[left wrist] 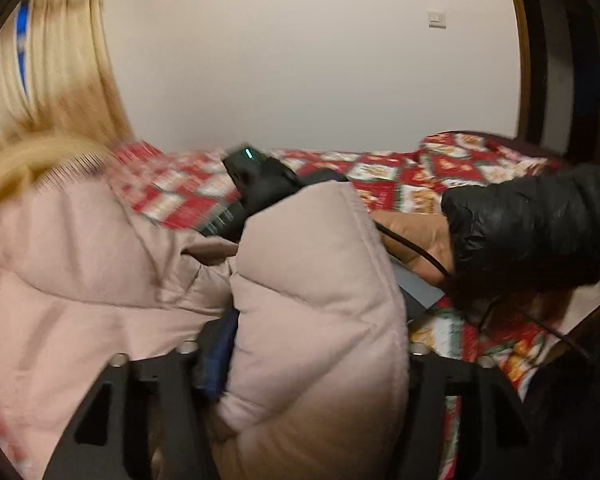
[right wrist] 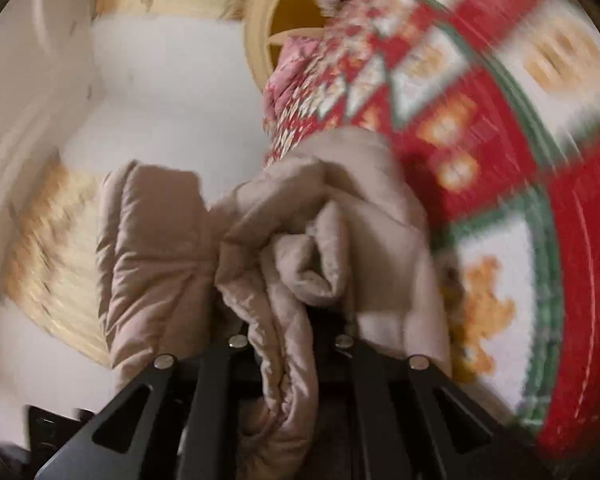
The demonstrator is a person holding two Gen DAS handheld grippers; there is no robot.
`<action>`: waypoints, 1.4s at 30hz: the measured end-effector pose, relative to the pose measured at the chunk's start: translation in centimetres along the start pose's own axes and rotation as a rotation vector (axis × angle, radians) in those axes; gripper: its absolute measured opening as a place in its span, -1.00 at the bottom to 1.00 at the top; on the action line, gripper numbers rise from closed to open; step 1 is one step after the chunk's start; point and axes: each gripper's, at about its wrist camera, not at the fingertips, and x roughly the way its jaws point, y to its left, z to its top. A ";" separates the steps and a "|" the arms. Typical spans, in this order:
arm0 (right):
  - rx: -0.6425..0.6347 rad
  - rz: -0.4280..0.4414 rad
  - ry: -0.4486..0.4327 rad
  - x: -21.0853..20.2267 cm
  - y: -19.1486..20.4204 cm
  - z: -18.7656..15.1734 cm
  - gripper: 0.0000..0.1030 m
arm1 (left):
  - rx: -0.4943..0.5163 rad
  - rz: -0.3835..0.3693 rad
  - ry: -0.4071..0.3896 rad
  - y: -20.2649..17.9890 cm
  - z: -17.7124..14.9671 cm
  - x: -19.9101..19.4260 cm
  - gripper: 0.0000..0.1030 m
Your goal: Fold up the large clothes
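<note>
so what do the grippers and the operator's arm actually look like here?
Both grippers are matte black: the left gripper and right gripper show angular finger frames with triangular cutouts and round silver bolts. Blue shows inside the left one. Seen from the left wrist, the right unit carries a green light and a black cable. The sleeve is shiny black.

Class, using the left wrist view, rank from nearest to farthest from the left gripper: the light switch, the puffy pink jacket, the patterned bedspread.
1. Puffy pink jacket: held in the left gripper.
2. Patterned bedspread: beyond the jacket, across the middle.
3. Light switch: on the far wall, upper right.
</note>
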 end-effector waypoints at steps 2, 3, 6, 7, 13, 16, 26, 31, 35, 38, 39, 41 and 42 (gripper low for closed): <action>0.012 -0.017 -0.001 -0.6 0.0 -0.2 -0.83 | -0.019 -0.038 0.009 0.3 -0.1 1.1 0.32; 0.006 -0.031 0.004 -0.7 0.1 -0.2 -0.83 | -0.015 -0.048 0.014 0.3 -0.3 1.5 0.34; 0.026 -0.020 0.031 -0.8 -0.3 0.3 -0.82 | -0.023 -0.067 0.020 0.5 -1.3 1.9 0.35; 0.039 -0.011 0.043 -1.0 -0.5 0.3 -0.82 | -0.024 -0.065 0.027 0.5 -1.2 2.2 0.36; 0.090 -0.059 0.045 -2.0 -0.5 2.2 -0.49 | -0.004 -0.056 0.051 0.0 -1.9 3.0 0.37; -0.045 -0.199 -0.035 -5.6 3.1 2.0 0.90 | -0.004 -0.058 0.047 -0.1 -1.5 3.4 0.38; -0.554 -0.390 0.010 -3.9 14.4 0.9 0.69 | 0.012 -0.035 0.034 -0.8 -2.6 3.8 0.39; -0.543 -0.418 0.110 0.2 12.4 0.9 -0.47 | 0.018 0.027 -0.008 -1.6 -2.9 2.6 0.39; -0.587 -0.491 0.031 -1.1 13.6 -0.3 -0.61 | -0.009 0.012 -0.019 -2.3 -2.8 0.3 0.39; -0.549 -0.555 0.000 -1.4 12.6 -1.2 -0.61 | -0.043 -0.012 -0.066 -2.3 -3.4 -3.2 0.40; -0.537 -0.559 -0.007 -1.2 12.2 -1.4 -0.60 | -0.060 -0.010 -0.084 -2.1 -3.7 -4.7 0.40; -0.496 -0.539 -0.027 -1.1 10.7 -1.5 -0.58 | -0.112 0.009 -0.120 -1.1 -4.6 -8.1 0.40; -0.483 -0.532 -0.036 -1.0 10.6 -1.7 -0.58 | -0.138 0.016 -0.138 -0.5 -4.9 -9.4 0.40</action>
